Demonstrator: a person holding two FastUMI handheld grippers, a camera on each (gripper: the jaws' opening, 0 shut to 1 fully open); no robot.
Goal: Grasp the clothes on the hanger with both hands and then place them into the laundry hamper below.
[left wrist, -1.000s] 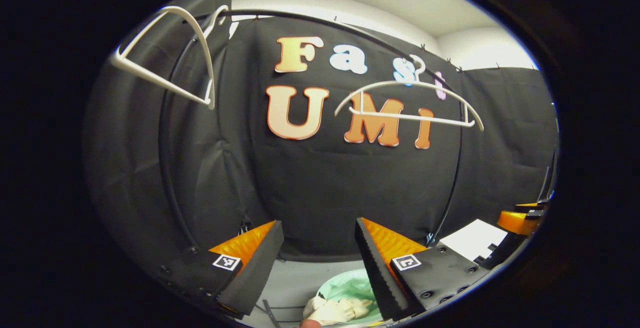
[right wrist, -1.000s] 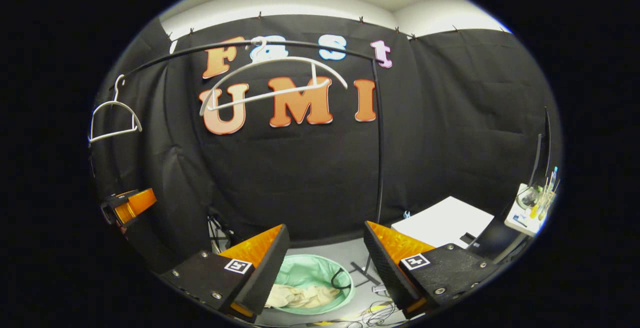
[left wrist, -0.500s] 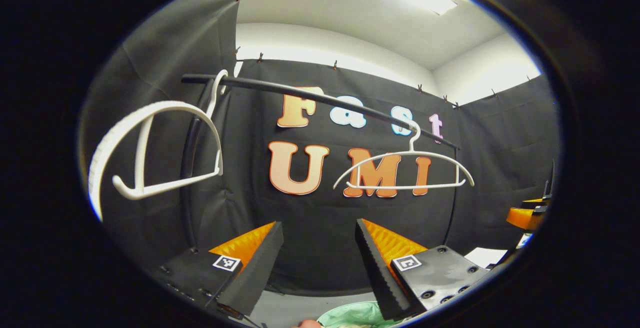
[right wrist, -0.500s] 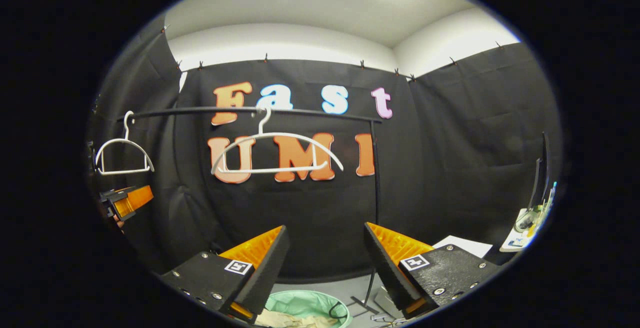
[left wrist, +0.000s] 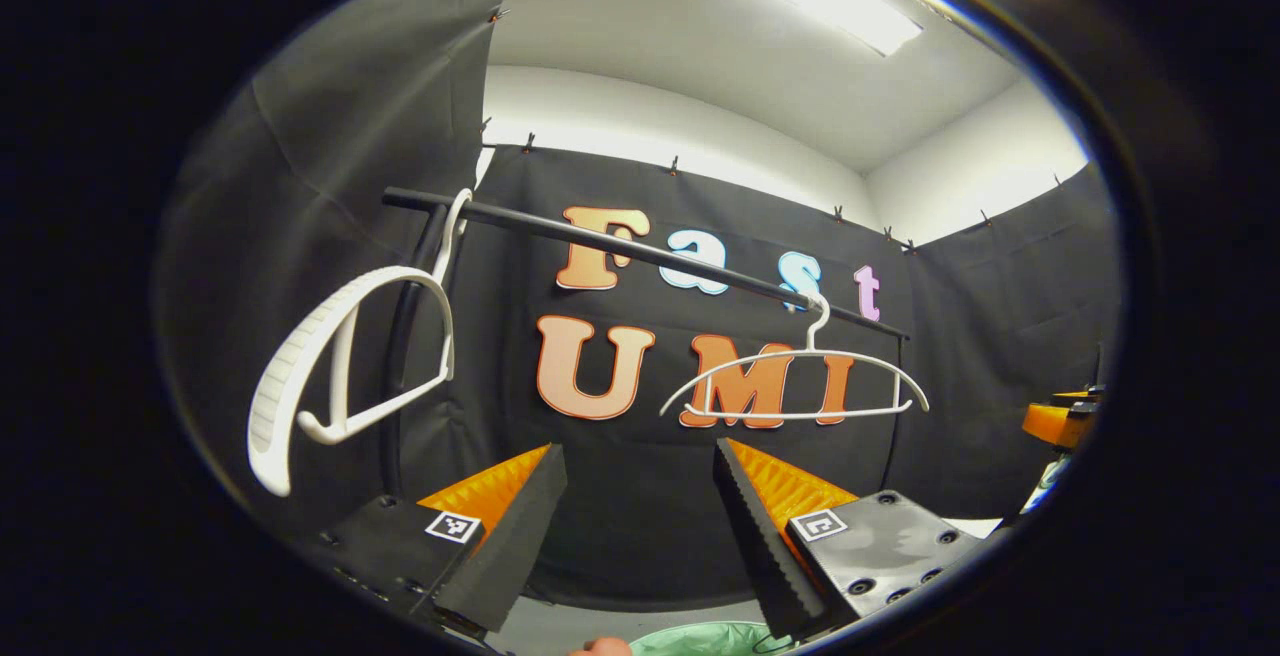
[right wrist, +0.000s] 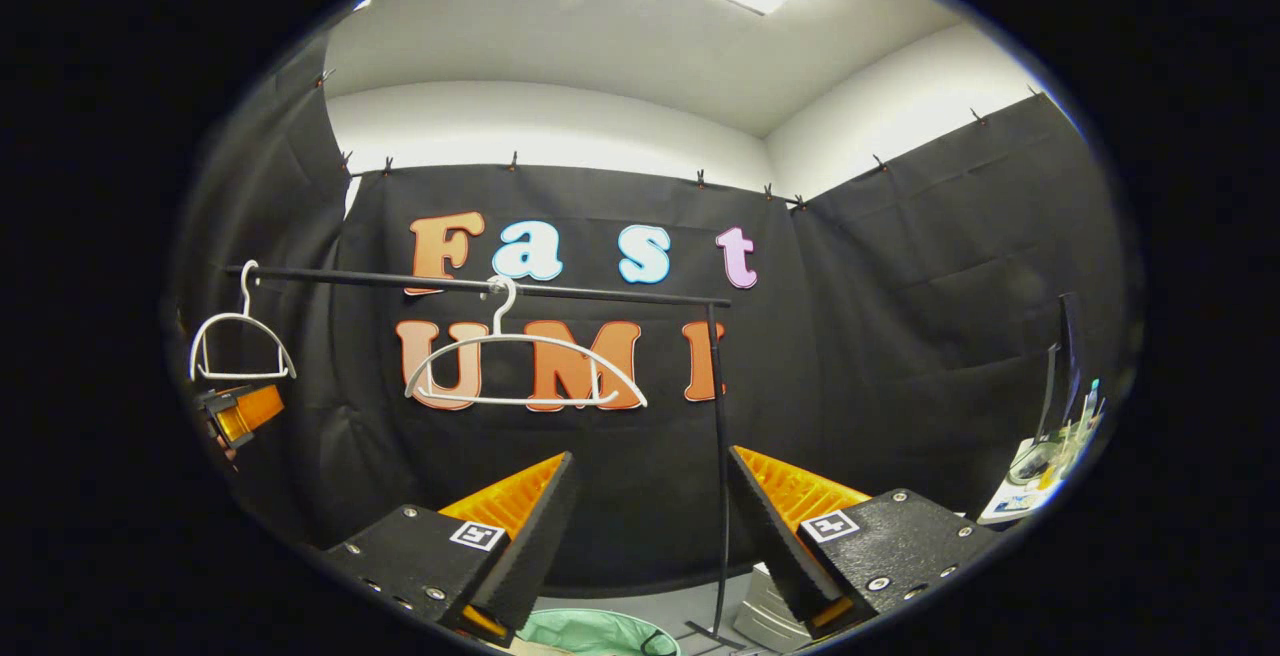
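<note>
Right gripper view, hamper (right wrist: 590,633) below parted jaws, bare hanger (right wrist: 525,368) above.

Near hanger (left wrist: 345,376) close at left; rail (left wrist: 640,254) overhead; rack upright (right wrist: 718,456) just ahead; between hangers open.

- The left hand-held gripper (left wrist: 640,526) has two wedge-shaped fingers with sawtooth-ridged inner faces.
- Each finger sits on a flat black mounting plate studded with round screws.
- A small square black-and-white marker is fixed to each plate.
- The right hand-held gripper (right wrist: 648,534) has the same build: wedge fingers, screwed black plates, square markers.
</note>
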